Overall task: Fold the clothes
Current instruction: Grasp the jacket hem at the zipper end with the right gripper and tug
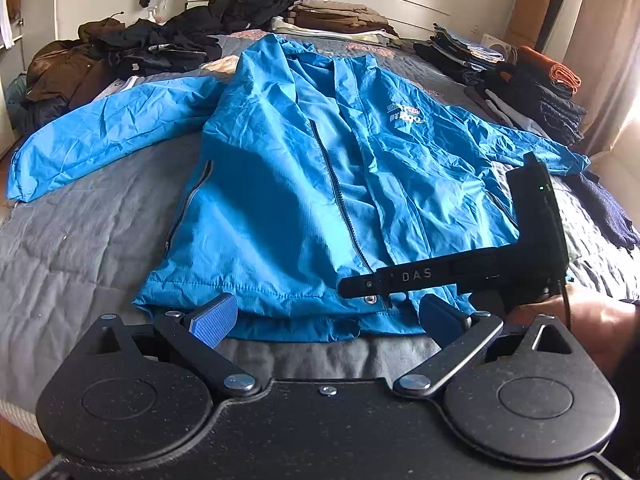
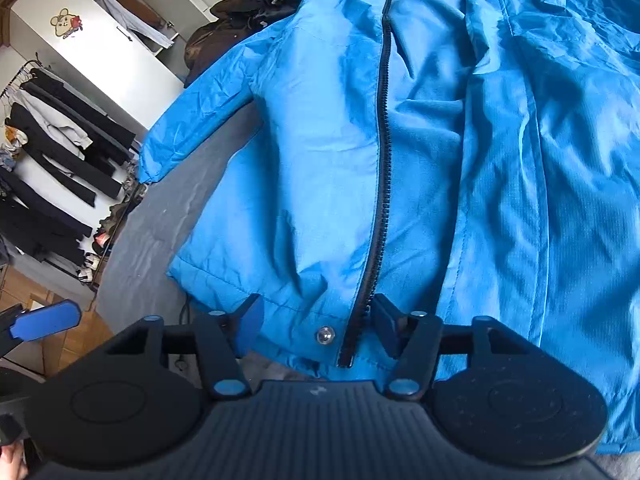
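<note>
The blue jacket (image 1: 304,168) lies face up and spread flat on the bed (image 1: 80,232), front open, with its dark zipper (image 2: 382,168) running from collar to hem. One sleeve (image 1: 104,132) extends toward the left edge of the left wrist view; the other reaches toward the right, past a black device body. A white chest logo (image 1: 404,114) is printed on the front panel.

The hem of the jacket lies nearest both claws. In the right wrist view, the right claw (image 2: 318,326) straddles the hem at the bottom end of the zipper. A metal snap (image 2: 326,336) and the zipper end sit between its two fingers. The jaws stand partly apart; the pads flank the fabric but do not visibly press on it.

In the left wrist view, the left claw (image 1: 326,316) sits at the hem edge. Its jaws stand wide apart with the hem between the blue pads (image 1: 214,318), not clamped.

Around the jacket, a heap of dark clothes (image 1: 168,44) lies at the far left of the bed. Folded stacks (image 1: 520,84) line the far right side. A clothes rack (image 2: 52,168) stands beside the bed
</note>
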Demonstrator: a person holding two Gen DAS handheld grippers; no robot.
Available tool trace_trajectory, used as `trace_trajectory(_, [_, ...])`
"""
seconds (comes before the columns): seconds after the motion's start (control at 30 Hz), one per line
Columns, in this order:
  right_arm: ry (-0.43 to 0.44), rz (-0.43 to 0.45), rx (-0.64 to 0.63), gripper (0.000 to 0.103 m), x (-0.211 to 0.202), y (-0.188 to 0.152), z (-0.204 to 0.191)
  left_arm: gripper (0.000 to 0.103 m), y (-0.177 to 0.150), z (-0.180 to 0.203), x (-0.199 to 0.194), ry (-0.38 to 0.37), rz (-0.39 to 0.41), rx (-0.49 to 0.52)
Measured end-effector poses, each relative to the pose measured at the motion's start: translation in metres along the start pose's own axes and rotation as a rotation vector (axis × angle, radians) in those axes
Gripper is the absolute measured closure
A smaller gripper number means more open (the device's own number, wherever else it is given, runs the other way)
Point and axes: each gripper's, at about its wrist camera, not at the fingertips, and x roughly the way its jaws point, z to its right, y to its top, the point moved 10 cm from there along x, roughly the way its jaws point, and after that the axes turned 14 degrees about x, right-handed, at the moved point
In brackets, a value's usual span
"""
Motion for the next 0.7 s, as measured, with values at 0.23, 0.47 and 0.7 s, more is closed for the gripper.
trace_trajectory(0.23, [0.013,0.031,0.016,0.088,-0.004,0.002,0.005,0.005,0.0,-0.005,0.0,0.005,0.005,-0.021])
trace_trajectory(0.47, [0.055,0.094,-0.014,0.096,-0.034,0.011,-0.012,0.005,0.001,-0.003,-0.001,-0.004,0.012,-0.01])
trace_trajectory(0.7, [0.038,0.117,-0.017,0.096,-0.053,0.018,-0.002,0.005,0.0,-0.001,0.001,-0.006,0.007,0.001])
